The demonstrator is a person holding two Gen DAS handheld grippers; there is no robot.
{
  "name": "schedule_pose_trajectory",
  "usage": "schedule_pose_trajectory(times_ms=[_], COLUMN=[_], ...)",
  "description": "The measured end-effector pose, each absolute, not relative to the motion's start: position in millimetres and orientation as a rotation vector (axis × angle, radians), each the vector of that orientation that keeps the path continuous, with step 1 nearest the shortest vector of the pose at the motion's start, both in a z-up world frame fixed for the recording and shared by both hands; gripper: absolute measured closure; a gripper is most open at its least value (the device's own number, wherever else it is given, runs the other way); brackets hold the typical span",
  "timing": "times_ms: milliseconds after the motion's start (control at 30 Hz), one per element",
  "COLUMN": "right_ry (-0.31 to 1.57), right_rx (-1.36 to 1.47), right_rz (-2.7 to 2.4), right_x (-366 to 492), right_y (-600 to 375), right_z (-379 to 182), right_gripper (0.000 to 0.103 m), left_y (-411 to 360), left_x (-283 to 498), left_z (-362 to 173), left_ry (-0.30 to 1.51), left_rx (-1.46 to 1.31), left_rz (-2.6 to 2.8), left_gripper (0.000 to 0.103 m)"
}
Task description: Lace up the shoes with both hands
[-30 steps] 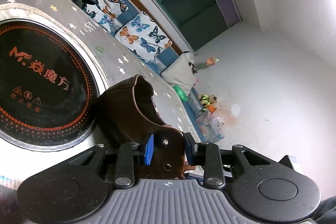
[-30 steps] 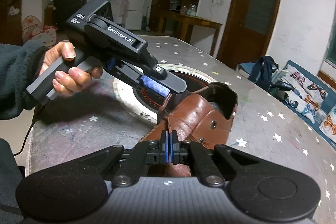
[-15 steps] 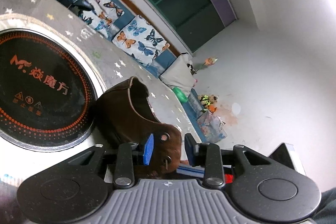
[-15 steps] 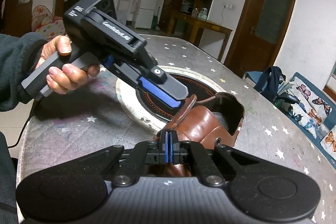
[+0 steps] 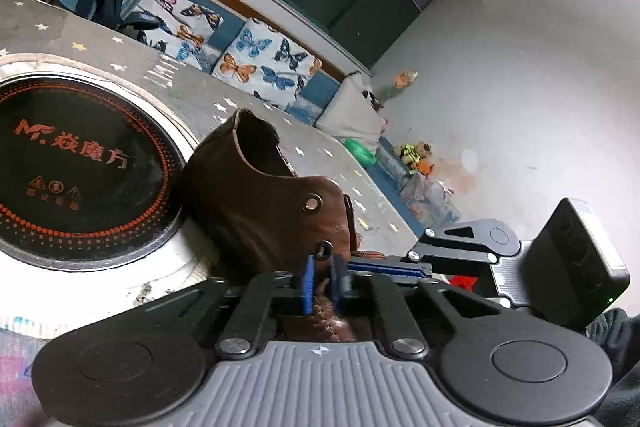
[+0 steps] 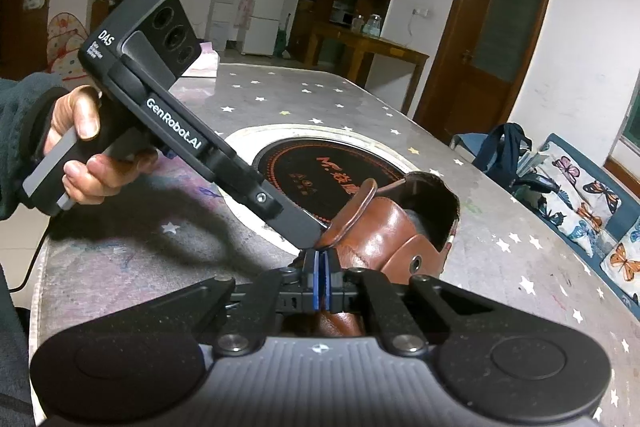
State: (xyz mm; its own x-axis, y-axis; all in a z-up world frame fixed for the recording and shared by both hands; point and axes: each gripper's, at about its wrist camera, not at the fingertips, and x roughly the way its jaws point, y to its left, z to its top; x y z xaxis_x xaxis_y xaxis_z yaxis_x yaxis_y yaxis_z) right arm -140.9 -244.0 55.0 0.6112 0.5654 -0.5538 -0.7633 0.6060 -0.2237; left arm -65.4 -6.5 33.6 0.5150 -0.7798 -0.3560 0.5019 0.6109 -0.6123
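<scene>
A brown leather shoe (image 5: 256, 211) (image 6: 384, 227) lies on the star-patterned table by a round black hob. My left gripper (image 5: 322, 267) (image 6: 314, 245) points at the lower eyelet (image 5: 323, 249) of the shoe's side flap. Its jaws are closing to a narrow gap, with the dark lace end poking out of that eyelet between the pads. My right gripper (image 6: 322, 269) (image 5: 352, 265) sits on the other side of the flap, pads pressed together on the brown lace (image 5: 372, 254). In the right wrist view the lace itself is hidden. A hand (image 6: 80, 147) holds the left tool.
The round black hob (image 5: 72, 171) (image 6: 320, 167) is set into the table just behind the shoe. A dark bag (image 6: 504, 151) sits on a seat past the table's far edge, beside butterfly-print cushions (image 5: 256, 63). The table edge runs close on the right.
The left gripper's jaws have narrowed from wide apart around the flap to nearly together at the lower eyelet. It also rolled and shifted along the shoe. The right gripper stayed shut and still.
</scene>
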Motion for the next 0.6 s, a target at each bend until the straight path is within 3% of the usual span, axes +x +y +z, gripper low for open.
schedule_pose_trajectory(times_ms=[600], right_ry=[0.453], right_rx=[-0.485], right_rz=[0.771], right_x=[-147.2], right_y=[-242.7], right_z=[55.5], right_gripper=[0.099], left_y=[-11.8], left_x=[-73.6], left_z=[39.5], left_ry=[0.574], left_rx=[-0.432], left_rz=[-0.751], left_gripper=[0.101])
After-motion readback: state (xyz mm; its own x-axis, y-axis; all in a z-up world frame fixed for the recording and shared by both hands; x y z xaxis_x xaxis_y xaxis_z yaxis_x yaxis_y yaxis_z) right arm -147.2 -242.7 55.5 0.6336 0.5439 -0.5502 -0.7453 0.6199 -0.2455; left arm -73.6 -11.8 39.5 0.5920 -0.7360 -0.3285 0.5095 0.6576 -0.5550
